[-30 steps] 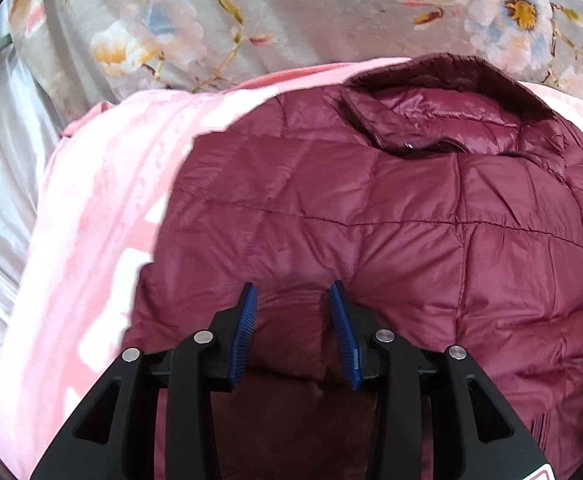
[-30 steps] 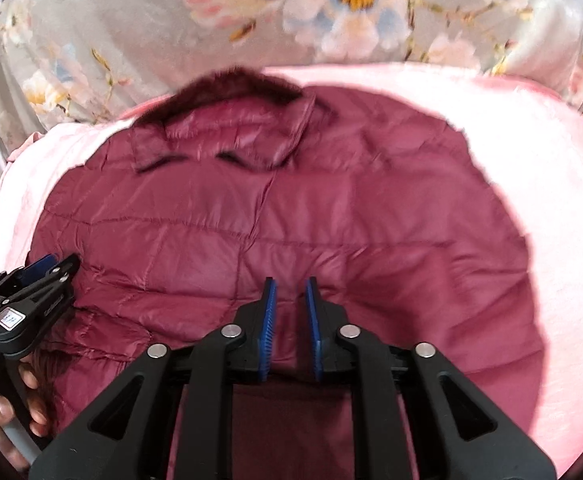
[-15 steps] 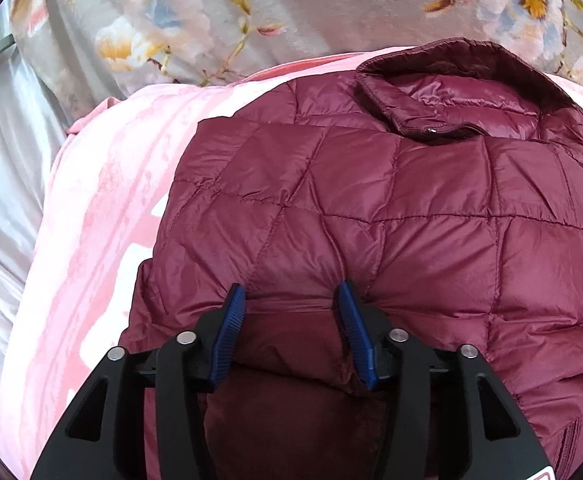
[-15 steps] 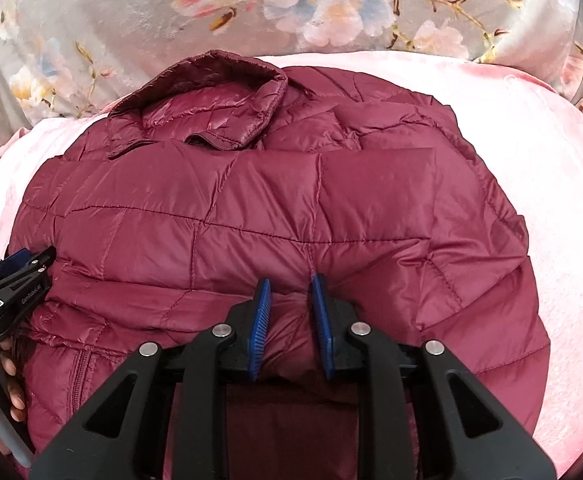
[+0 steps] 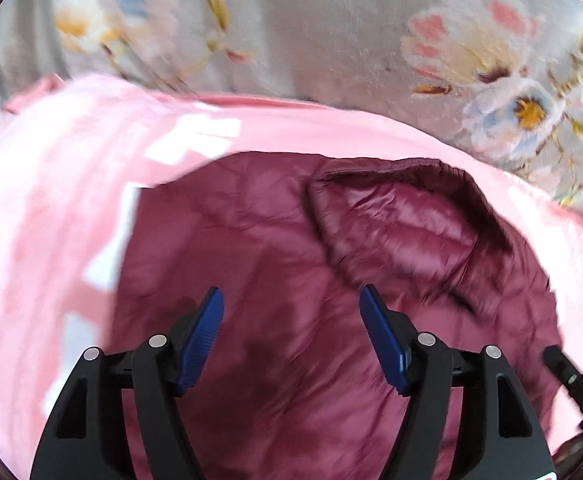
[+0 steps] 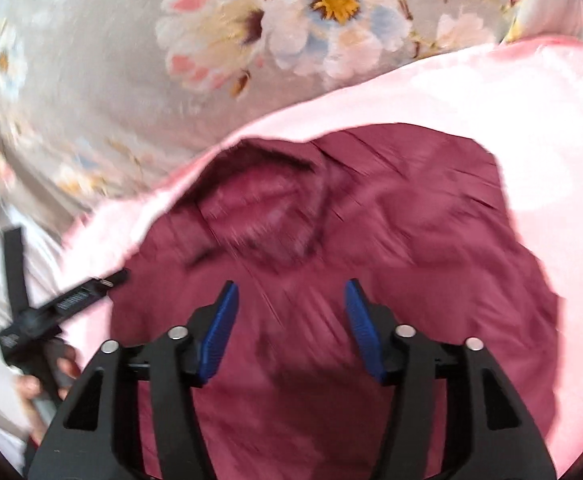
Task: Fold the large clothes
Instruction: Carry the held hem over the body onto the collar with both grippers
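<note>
Now the maroon puffer jacket (image 5: 275, 264) lies folded on the pink blanket (image 5: 51, 208), collar (image 5: 395, 220) toward 12 o'clock. Both the left claw (image 5: 291, 340) and right claw (image 6: 289, 328) gape wide, holding nothing — so the springy padding may puff open and undo the fold.

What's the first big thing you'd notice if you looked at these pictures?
A puffy dark red jacket fills the middle, lying on a pink blanket with its collar at the far end. In front of it, the left gripper and the right gripper both hang open above the jacket, their blue pads wide apart. Behind the blanket is a grey cloth with big flowers.
</note>
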A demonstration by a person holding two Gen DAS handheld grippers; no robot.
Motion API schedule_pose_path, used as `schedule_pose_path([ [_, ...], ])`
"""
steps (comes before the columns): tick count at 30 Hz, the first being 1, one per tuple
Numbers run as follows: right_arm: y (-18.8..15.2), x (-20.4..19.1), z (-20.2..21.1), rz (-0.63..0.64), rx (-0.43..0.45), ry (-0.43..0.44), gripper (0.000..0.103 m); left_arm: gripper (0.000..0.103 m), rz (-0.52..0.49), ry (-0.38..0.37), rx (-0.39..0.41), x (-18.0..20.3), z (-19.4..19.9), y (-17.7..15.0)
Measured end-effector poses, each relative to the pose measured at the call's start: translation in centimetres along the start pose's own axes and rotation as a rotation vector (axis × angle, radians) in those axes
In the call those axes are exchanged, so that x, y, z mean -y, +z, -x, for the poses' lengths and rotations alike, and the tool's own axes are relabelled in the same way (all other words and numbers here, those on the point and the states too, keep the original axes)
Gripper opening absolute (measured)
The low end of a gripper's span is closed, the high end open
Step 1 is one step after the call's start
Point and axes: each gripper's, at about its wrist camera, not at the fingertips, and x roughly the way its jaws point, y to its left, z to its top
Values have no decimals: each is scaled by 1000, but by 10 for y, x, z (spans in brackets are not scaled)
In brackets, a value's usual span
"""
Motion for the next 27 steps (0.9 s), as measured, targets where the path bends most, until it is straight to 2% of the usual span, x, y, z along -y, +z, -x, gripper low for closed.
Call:
schedule_pose_path([
  [2,9,10,-23,-90,-25,29,57,67,73,-53,-83,1,-29,10],
  [4,11,19,-40,-160,-51,53,57,66,120,-73,-122,1,-46,14],
  [7,15,21,-58,-187,-63,60,53,60,107,-49,-114,9,-58,16],
  [8,16,17,-62,-169,-67,64,42,49,94,-51,-106,13,-59,16],
  [9,16,14,-63,-149,-69,68,25,24,76,-55,-104,16,-59,15],
  [10,16,9,-62,-117,-67,62,15,9,62,-55,-109,19,-60,15],
  [11,16,2,-59,-79,-58,45,9,0,47,-55,-117,21,-60,14],
  [13,12,-11,-48,35,-17,-18,8,0,7,-33,-90,24,-53,9],
  [16,4,-15,-44,164,-1,-135,7,0,-82,64,-25,26,-51,-4],
  [19,-7,-3,-59,194,-51,-185,7,0,-101,96,-34,18,-69,-16],
  [21,-15,5,-65,198,-65,-193,2,0,-114,94,4,17,-70,-23],
  [23,-18,6,-64,205,-56,-193,1,0,-96,70,15,14,-65,-26],
  [27,-18,14,-61,175,-45,-156,1,4,32,-99,-4,-1,-53,-12],
])
